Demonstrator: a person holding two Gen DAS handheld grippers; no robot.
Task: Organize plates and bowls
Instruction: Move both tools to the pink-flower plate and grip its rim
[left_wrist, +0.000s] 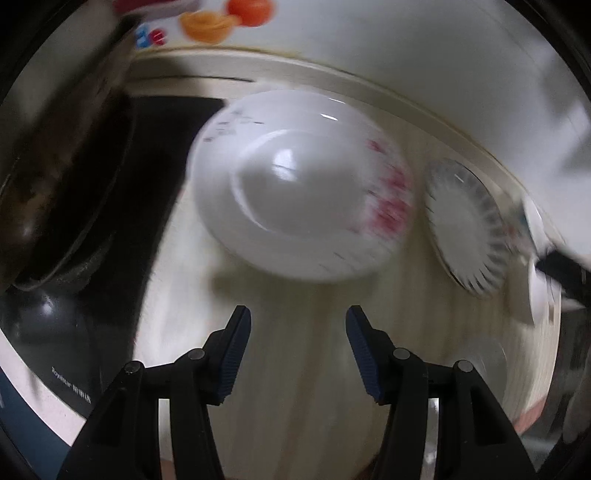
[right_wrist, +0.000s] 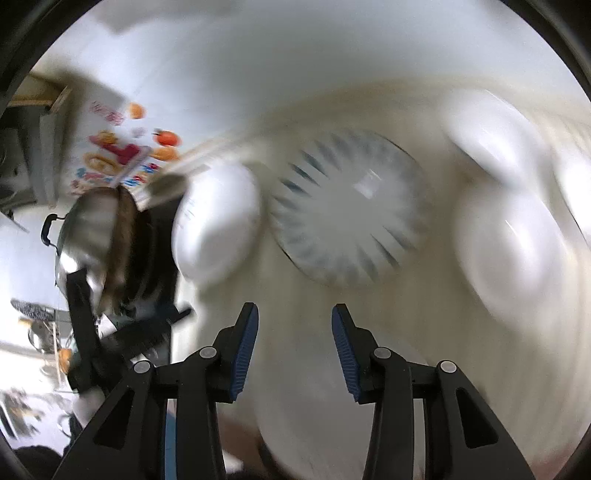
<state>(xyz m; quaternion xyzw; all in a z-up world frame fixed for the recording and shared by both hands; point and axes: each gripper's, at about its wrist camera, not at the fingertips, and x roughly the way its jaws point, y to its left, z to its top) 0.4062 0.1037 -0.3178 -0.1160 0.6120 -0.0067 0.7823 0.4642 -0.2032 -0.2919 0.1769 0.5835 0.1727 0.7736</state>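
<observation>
In the left wrist view the left gripper sits at the bottom centre of the frame, its blue-padded jaws spread apart with nothing between them. Just above it, in the middle of the frame, a white plate with red flowers lies on the pale counter. To its right, apart from it, sits a smaller plate with a striped rim (the rim marks look dark blue or grey, though motion blur smears them). At the right edge a white dish shows only in part. A dark wok fills the left side of the frame.

In the right wrist view the right gripper occupies the bottom centre, jaws likewise spread and holding nothing. The striped-rim plate is at centre frame above it, the flowered plate just left of that, and two blurred white bowls on the right. A steel pot and colourful wall stickers lie at left and upper left.
</observation>
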